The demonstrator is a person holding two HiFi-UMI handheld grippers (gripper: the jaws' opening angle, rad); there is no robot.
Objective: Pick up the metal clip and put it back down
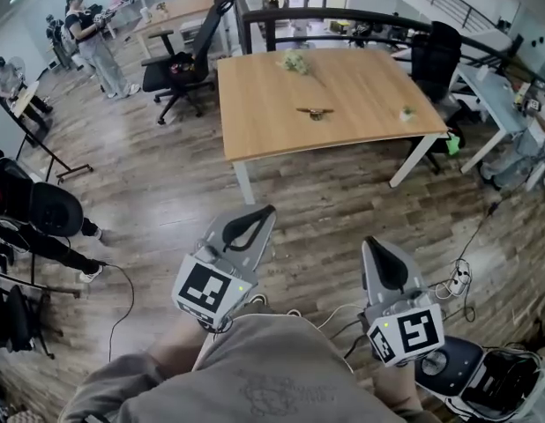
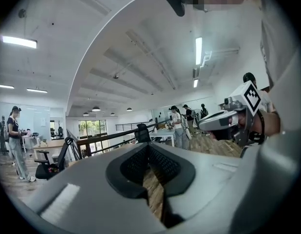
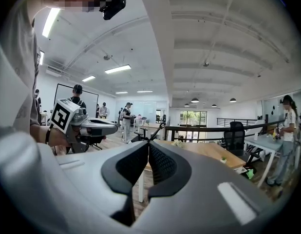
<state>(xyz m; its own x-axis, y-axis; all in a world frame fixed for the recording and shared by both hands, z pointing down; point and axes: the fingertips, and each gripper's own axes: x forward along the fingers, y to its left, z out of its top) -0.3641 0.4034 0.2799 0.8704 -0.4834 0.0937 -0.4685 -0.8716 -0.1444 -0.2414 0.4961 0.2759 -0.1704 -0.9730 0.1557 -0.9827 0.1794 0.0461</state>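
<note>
The metal clip (image 1: 315, 111), small, dark and bronze-toned, lies near the middle of a wooden table (image 1: 361, 86) far ahead of me. Both grippers are held low, close to the person's body and well short of the table. In the head view my left gripper (image 1: 265, 210) has its jaws together with nothing between them. My right gripper (image 1: 371, 243) is likewise shut and empty. The left gripper view shows the closed tips (image 2: 149, 145) pointing across the room. In the right gripper view the closed tips (image 3: 149, 143) point toward the table (image 3: 209, 152).
A pale green bunch (image 1: 295, 60) and a small green item (image 1: 406, 113) also lie on the table. Black office chairs (image 1: 180, 60) (image 1: 431, 55) flank it. People stand at the left (image 1: 92, 33). Cables and a power strip (image 1: 456, 280) lie on the wood floor.
</note>
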